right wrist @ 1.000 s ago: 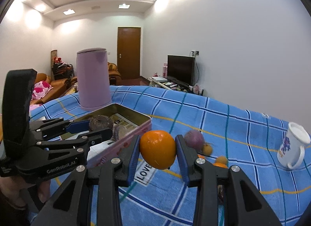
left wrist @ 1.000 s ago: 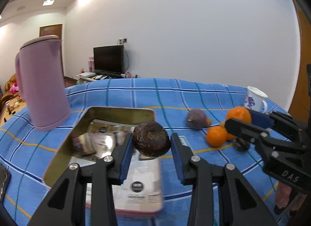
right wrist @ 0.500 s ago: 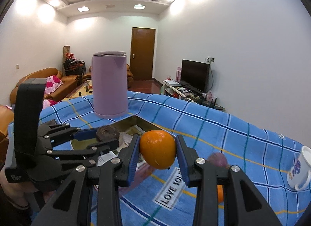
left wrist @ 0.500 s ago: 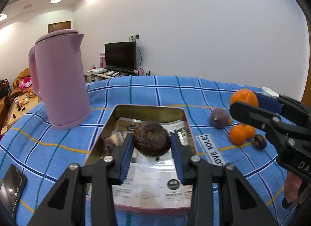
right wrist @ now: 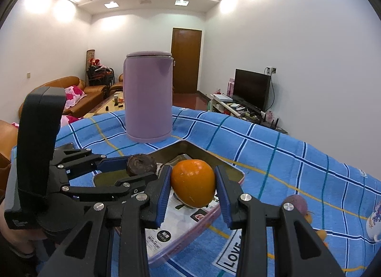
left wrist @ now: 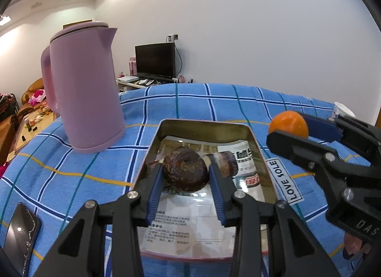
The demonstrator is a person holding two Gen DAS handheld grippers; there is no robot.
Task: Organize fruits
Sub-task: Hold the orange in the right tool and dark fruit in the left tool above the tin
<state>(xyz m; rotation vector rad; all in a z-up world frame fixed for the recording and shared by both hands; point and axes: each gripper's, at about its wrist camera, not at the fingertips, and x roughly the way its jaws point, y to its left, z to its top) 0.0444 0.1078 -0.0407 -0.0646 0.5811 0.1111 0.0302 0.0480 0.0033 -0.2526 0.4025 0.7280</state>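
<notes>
1. Metal, shallow and rectangular with rounded corners, the tin [left wrist: 206, 127] lies on the blue checked tablecloth [left wrist: 71, 165]; its inner walls are dull gold, its outer rim pinkish, and printed paper lines its floor.
2. Dark brown and wrinkled, the round passion fruit [left wrist: 185, 170] is clamped between the blue pads of the left gripper [left wrist: 185, 183], held over the tin's middle. It is nearly spherical, so no long axis is clear.
3. Smooth and glossy, the orange [right wrist: 193, 183] is pinched by the right gripper [right wrist: 193, 196] above the tin's near corner. It is slightly egg-shaped, with its long axis lying roughly across from one pad to the other.
4. Inside the tin, beyond the passion fruit, lies another dark item [left wrist: 223, 161]; what it is cannot be told.
5. Beyond the tin's far left corner stands a matte lilac kettle [left wrist: 83, 88], upright, spout toward the tin.
6. Right of the tin on the cloth sit a purple fruit [right wrist: 296, 202] and a small orange one [right wrist: 320, 234], partly hidden behind the right gripper's fingers, with a flowered white mug [right wrist: 376, 219] further right.
7. Left of the tin, near the table edge, lies a black phone [left wrist: 20, 229].
</notes>
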